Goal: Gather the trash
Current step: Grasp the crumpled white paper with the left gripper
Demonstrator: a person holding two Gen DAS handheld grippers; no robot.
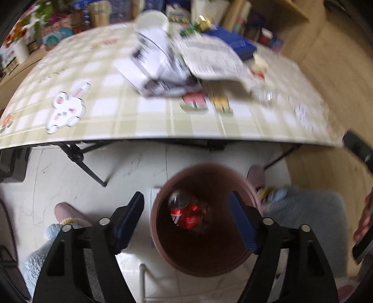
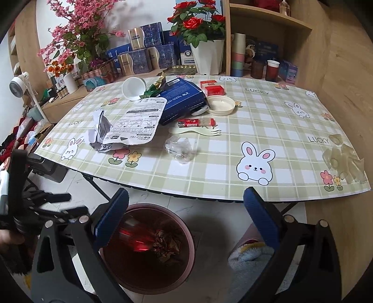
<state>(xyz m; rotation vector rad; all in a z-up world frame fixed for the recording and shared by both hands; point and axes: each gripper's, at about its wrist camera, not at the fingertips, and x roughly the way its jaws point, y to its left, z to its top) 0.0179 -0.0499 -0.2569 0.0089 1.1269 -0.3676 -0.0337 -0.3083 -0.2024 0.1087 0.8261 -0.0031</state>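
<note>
Below my left gripper point(image 1: 186, 219): jaws apart, nothing between them; I look straight down into the bin point(image 1: 163, 247).
Bin contents, left view: a crushed red can point(image 1: 186, 213) lies on the bottom, sharp enough for me to read as a can.
Bin contents, right view: the can point(image 2: 137, 240) is only a red blur; beside it I see crumpled wrappers point(image 2: 166, 247), which the left view does not show clearly.
Right gripper point(image 2: 186, 219): jaws apart, empty, over the floor between bin and table point(image 2: 209, 184).
Table, right view only: clear plastic wad point(image 2: 179, 146) nearest the edge, then a fork point(image 2: 198, 131), a red packet point(image 2: 195, 122), a printed pouch point(image 2: 137, 121) over crumpled paper point(image 2: 100, 130).
Farther back: blue box point(image 2: 181, 98), lid point(image 2: 220, 105), tipped white cup point(image 2: 133, 88).
Table, left view: the same heap is motion-blurred; I can only make out the pouch point(image 1: 209, 58) and cup point(image 1: 151, 22).
</note>
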